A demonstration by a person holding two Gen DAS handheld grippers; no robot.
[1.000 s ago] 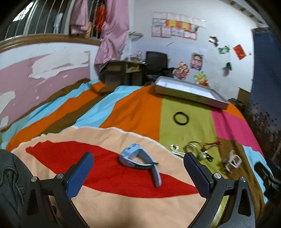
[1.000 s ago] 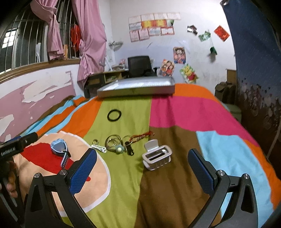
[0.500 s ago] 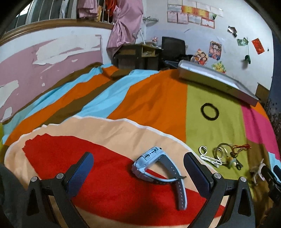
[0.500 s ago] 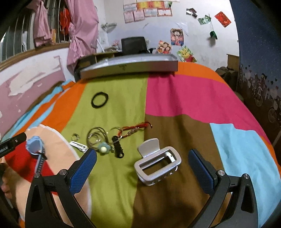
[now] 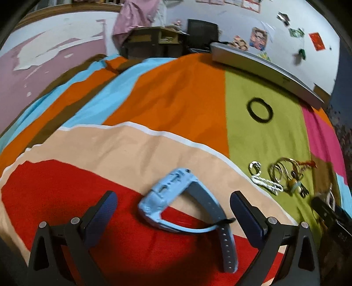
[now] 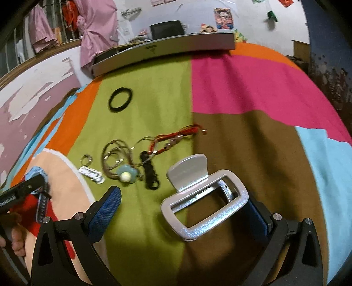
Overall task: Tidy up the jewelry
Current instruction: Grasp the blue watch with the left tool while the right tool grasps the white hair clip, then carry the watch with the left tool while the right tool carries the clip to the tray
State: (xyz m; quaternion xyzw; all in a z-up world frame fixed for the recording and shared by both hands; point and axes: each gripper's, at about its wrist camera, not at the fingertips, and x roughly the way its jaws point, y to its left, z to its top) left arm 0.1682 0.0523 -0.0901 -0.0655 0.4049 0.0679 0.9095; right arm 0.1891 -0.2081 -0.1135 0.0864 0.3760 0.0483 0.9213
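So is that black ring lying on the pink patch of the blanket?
No, the black ring lies on the green patch.

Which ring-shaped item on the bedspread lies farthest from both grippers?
The black hair tie, alone on the green patch near the grey box. The small silver ring and thin bangles lie much closer.

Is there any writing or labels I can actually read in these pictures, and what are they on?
None reads clearly.
Left gripper body: white lettering, cut off and blurred.
Long grey box: small dark label, too small to read.
Wall posters: pictures and print, too blurred to read.
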